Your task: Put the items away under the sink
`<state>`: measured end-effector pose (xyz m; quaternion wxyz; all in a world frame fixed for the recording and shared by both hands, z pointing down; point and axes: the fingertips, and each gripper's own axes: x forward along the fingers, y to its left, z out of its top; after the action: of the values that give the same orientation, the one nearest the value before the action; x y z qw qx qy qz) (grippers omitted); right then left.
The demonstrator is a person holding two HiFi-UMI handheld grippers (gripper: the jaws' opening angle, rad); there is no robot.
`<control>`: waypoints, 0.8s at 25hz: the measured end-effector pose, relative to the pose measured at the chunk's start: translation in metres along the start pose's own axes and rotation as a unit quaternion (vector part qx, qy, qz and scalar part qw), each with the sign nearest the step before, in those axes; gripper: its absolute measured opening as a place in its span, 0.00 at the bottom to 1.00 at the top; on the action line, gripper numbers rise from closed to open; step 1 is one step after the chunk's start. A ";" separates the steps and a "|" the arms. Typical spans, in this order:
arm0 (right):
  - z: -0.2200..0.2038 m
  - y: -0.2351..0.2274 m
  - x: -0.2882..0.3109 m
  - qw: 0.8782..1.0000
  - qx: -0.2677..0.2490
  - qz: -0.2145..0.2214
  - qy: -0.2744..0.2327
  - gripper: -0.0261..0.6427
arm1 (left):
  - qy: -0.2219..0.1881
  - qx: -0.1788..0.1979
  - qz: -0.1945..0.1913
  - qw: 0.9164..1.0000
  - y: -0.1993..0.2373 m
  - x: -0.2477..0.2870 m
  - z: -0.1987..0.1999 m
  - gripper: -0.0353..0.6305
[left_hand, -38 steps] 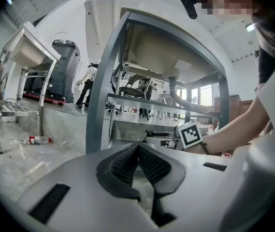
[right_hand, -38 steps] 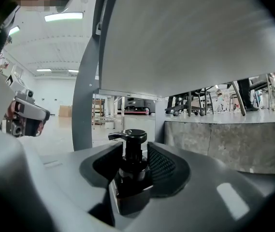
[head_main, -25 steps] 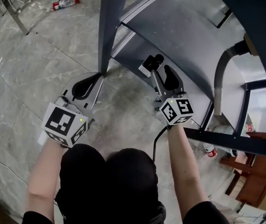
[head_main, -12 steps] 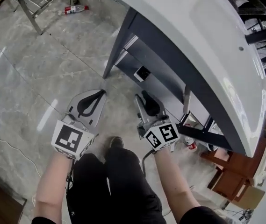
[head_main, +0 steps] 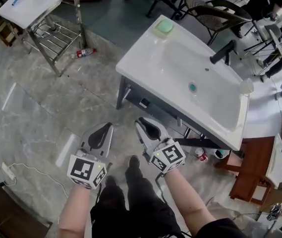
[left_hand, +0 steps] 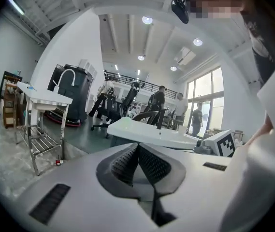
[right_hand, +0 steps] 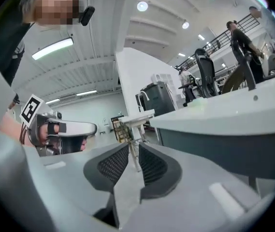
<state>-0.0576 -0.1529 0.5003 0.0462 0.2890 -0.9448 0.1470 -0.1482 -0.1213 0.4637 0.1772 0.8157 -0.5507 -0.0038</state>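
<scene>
One sink [head_main: 180,73], long axis upper-left to lower-right

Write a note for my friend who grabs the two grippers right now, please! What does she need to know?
Left gripper: shut and empty, held up in front of the sink.
Right gripper: its jaws have just been closing. A narrow gap is left and nothing is between them.
Things: a small black-and-white item lies on the shelf under the sink. A green block sits on a corner of the sink's top.
Done: that one item looks stowed.
Left: maybe the green block, if it belongs to the job. Neither gripper is near it.
</scene>
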 end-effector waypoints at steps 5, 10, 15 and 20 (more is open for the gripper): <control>0.062 0.033 -0.026 0.999 -0.006 -0.020 -0.038 0.11 | -0.020 0.006 -0.019 1.000 -0.026 -0.031 0.057 0.07; 0.100 0.063 -0.065 0.996 0.025 -0.045 -0.075 0.09 | -0.024 0.005 -0.043 0.999 -0.052 -0.063 0.082 0.07; 0.122 0.085 -0.125 0.990 0.038 -0.090 -0.106 0.04 | -0.008 0.007 -0.081 0.997 -0.094 -0.082 0.077 0.07; 0.142 0.084 -0.187 0.979 0.046 -0.145 -0.139 0.04 | -0.003 0.014 -0.118 0.993 -0.139 -0.096 0.079 0.07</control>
<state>0.0503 -0.0303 0.3115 -0.0780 0.4426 -0.8823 0.1399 -0.0772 -0.0114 0.3311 0.1623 0.8773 -0.4514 -0.0192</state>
